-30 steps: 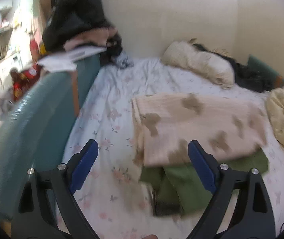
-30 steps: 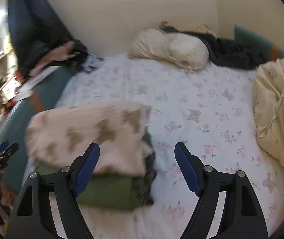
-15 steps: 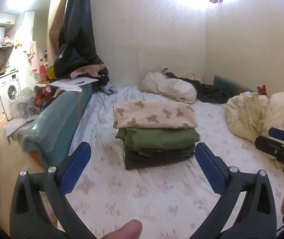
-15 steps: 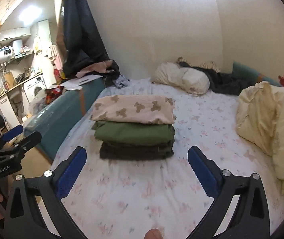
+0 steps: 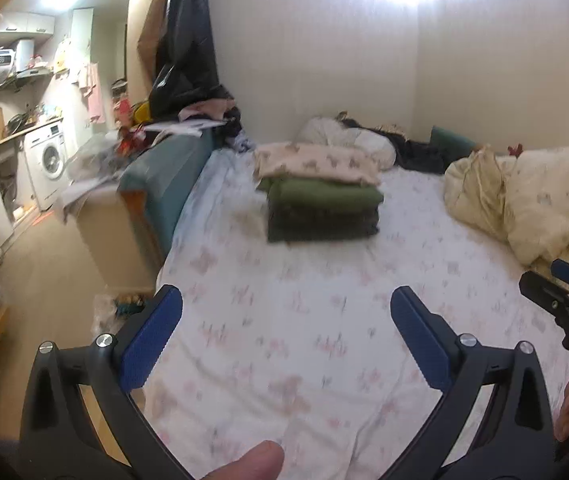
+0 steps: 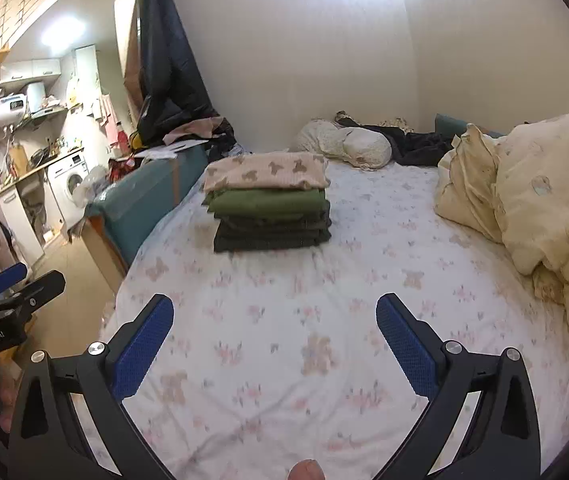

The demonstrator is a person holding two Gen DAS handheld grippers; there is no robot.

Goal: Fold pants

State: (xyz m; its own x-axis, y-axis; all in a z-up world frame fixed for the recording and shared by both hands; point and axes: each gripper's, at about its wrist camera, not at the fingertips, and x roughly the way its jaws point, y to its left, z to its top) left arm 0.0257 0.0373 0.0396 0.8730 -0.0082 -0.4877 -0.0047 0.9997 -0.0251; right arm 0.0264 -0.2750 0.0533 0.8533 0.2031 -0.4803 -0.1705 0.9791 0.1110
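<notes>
A stack of folded pants lies on the floral bed sheet [image 6: 284, 340]: cream pants with a brown bear print [image 6: 266, 171] on top, green pants [image 6: 268, 202] under them, dark grey pants [image 6: 272, 234] at the bottom. The stack also shows in the left wrist view [image 5: 320, 194]. My left gripper [image 5: 286, 334] is open and empty, well back from the stack near the bed's front edge. My right gripper [image 6: 274, 338] is open and empty, also well back from the stack.
A cream duvet [image 6: 532, 208] is piled on the bed's right side. A pillow [image 6: 344, 144] and dark clothes [image 6: 416, 144] lie by the far wall. A teal bench [image 6: 140, 196] with clutter runs along the bed's left edge. A washing machine [image 5: 50, 158] stands far left.
Both grippers have pulled back and up from the stack, which now looks much smaller and farther away. Both stay open and empty.
</notes>
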